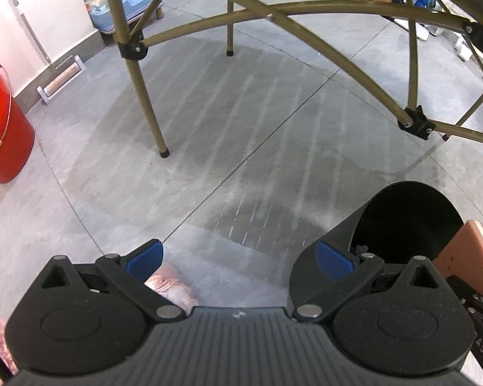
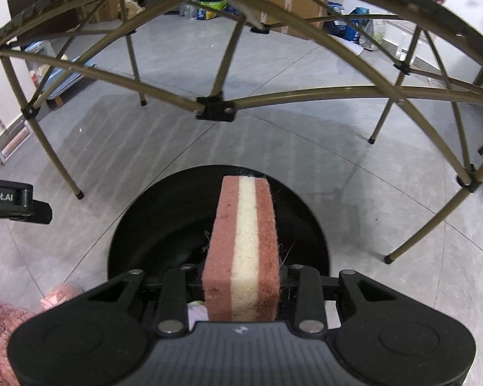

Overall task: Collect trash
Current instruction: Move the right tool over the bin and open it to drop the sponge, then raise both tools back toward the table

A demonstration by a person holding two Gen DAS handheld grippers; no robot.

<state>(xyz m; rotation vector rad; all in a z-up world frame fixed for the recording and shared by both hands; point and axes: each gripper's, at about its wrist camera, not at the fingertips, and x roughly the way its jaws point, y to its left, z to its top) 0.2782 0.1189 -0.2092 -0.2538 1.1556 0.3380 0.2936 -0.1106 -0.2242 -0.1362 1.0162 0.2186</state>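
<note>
My right gripper point(image 2: 241, 284) is shut on a sponge point(image 2: 243, 247) with pink outer layers and a cream middle layer, held on edge. The sponge hangs right over the round mouth of a black trash bin point(image 2: 164, 222) standing on the floor. In the left wrist view the same bin point(image 1: 405, 215) sits at the lower right, with a corner of the sponge point(image 1: 463, 254) beside it. My left gripper point(image 1: 240, 262) is open, its blue pads wide apart with only grey floor between them. It hovers just left of the bin.
The tan metal frame of a folding table point(image 2: 215, 106) arches overhead, with legs point(image 1: 151, 119) planted on the tiled floor. A red bucket point(image 1: 3, 128) stands at the far left by the wall. A pink fluffy slipper point(image 2: 61, 292) shows near my grippers. Cardboard boxes point(image 2: 289, 3) stand at the back.
</note>
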